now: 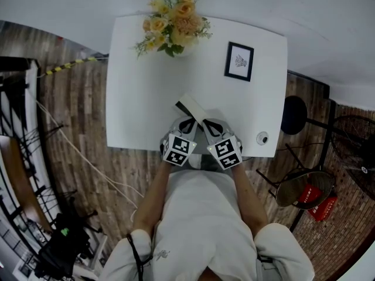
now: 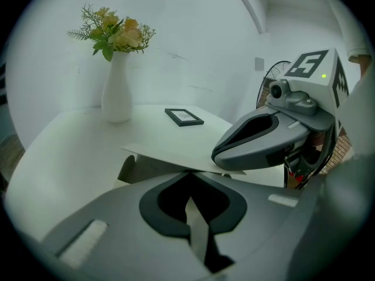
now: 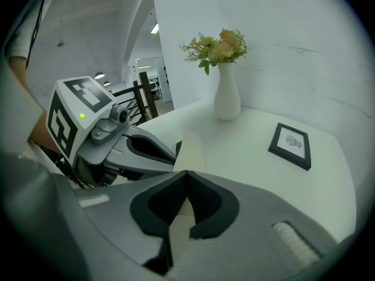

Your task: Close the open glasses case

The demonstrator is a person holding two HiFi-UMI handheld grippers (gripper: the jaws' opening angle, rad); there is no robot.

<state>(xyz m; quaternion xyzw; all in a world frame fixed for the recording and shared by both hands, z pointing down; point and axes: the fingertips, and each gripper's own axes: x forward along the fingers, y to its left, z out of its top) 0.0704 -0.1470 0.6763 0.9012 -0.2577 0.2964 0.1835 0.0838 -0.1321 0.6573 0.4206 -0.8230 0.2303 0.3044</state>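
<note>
Starting at the tips: the left gripper (image 2: pixel 190 173) has its jaws pulled together, tips touching, parked right at the near edge of the pale flap (image 2: pixel 170 156) of the glasses case (image 1: pixel 190 106). A light sliver shows through the slit lower down. I read that as whatever lies behind the jaws, not something pinched, since the flap runs flat across rather than edge-on.

Same deal with the right gripper (image 3: pixel 186 173): jaws together at the tips, nose over the flap's near end, nothing obviously clamped. From the left gripper view, the right one comes in from the side and sits on or just above the flap. I can't tell if it's actually touching.

The case itself is near the front edge of the white table (image 1: pixel 140 75), roughly in the middle, with both grippers crowded at its near end. The flap stands off at a shallow slant, and there's a dark gap (image 2: pixel 126 168) under it on the left gripper's side, so it's definitely open.

Progress-wise I'd call this the very start of the closing move. Both tools are in position on the flap, but none of the actual closing has happened. What's left, as far as I can judge, is to fold that flap down onto the body and press it until it sits flush with no gap showing.

Further back, the vase (image 2: pixel 117 92) of flowers and the little picture frame (image 1: pixel 239 61) are well apart from the case, so nothing is in the way.
</note>
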